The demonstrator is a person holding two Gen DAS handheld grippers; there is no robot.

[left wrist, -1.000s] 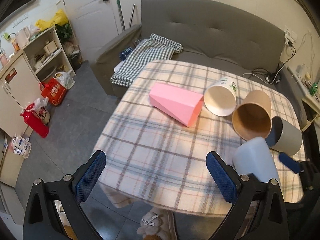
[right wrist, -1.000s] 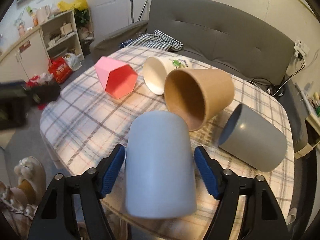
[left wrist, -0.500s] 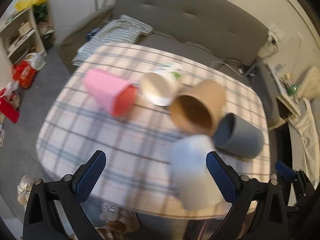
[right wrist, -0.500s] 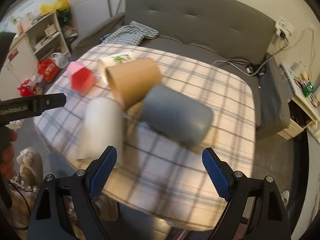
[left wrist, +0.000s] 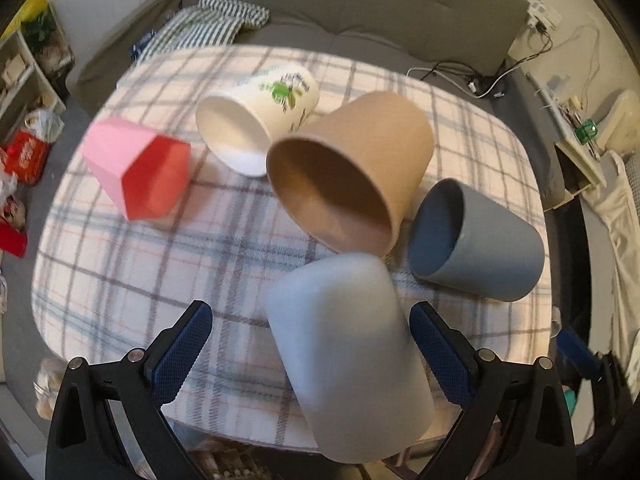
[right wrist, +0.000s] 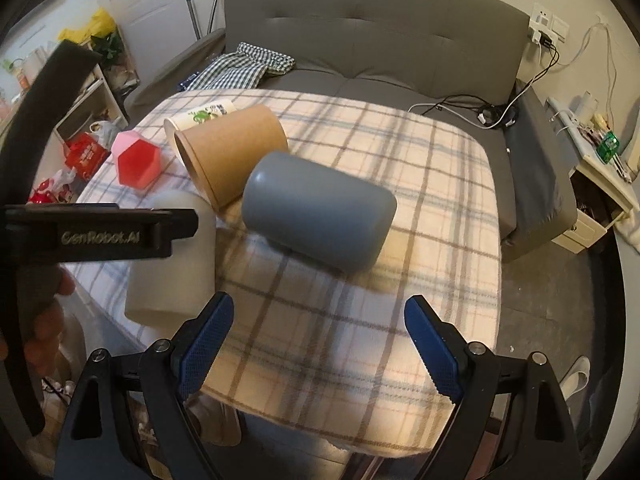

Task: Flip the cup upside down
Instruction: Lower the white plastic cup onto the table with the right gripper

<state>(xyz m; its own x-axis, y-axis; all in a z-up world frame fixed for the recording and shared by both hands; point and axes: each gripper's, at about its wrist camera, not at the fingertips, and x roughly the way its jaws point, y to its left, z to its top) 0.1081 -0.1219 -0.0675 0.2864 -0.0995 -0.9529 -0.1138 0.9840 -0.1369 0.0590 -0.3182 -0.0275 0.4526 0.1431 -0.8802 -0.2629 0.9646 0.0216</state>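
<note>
Several cups lie on their sides on the plaid-covered table [left wrist: 120, 264]. A pale blue-white cup [left wrist: 348, 356] lies at the near edge, its closed base toward me, between the fingers of my open left gripper [left wrist: 310, 352]; contact is unclear. It also shows in the right wrist view [right wrist: 176, 264]. Beyond it lie a brown cup [left wrist: 348, 168], a grey cup [left wrist: 480, 240], a white printed cup [left wrist: 256, 120] and a pink hexagonal cup [left wrist: 136, 168]. My right gripper [right wrist: 320, 344] is open and empty, near the table's front edge, short of the grey cup [right wrist: 320, 212].
A grey sofa [right wrist: 380, 40] with a checked cloth [right wrist: 240, 68] stands behind the table. Shelves and bags [right wrist: 84, 152] are on the floor at left. A side cabinet with cables [right wrist: 600, 172] is at right. The left gripper's body [right wrist: 92, 232] crosses the right wrist view.
My right gripper let go of the pale cup and swung right toward the grey cup. My left gripper moved in from the left and now straddles the pale cup.
</note>
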